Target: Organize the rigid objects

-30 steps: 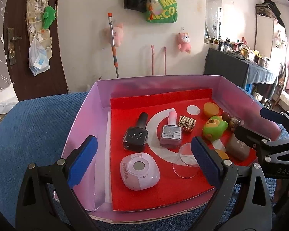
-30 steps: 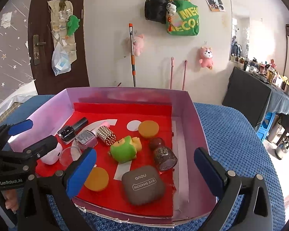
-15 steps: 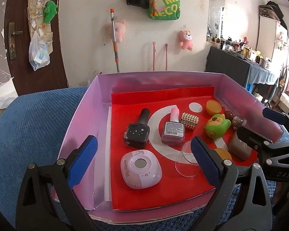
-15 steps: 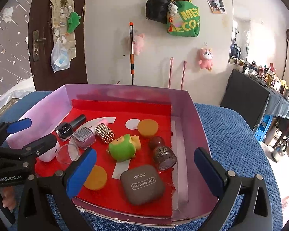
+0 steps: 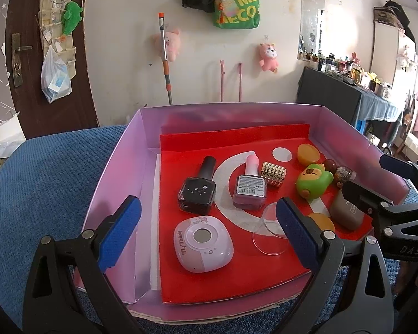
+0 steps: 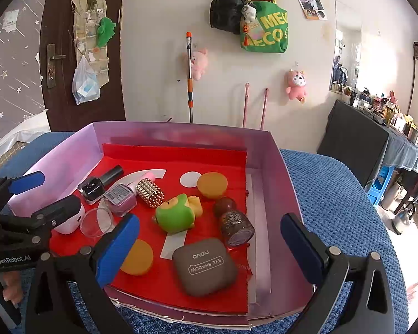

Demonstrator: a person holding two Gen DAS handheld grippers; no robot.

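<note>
The rounded grey-brown compact [image 6: 204, 267] reads "novo EYE SHADOW" in pale letters, and lies at the near edge of the red liner inside the shallow pink-walled cardboard box [image 6: 276, 172]. The glossy pink-and-white rounded case [image 5: 203, 243] carries "My Melody" in script beside a grey oval window. A square nail polish bottle with a pink cap [image 5: 249, 188] shows a white barcode label; just beside it lies a black bottle with tiny stars [image 5: 197, 193]. Between them and the green squishy animal figure [image 6: 177, 214] lies a gold studded cylinder [image 6: 150, 193]. The left gripper [image 5: 206, 235], marked "GenRobot.AI" in the right wrist view, hangs spread wide and empty over the case. The right gripper [image 6: 209, 249], marked "DAS", is equally released above the compact.
</note>
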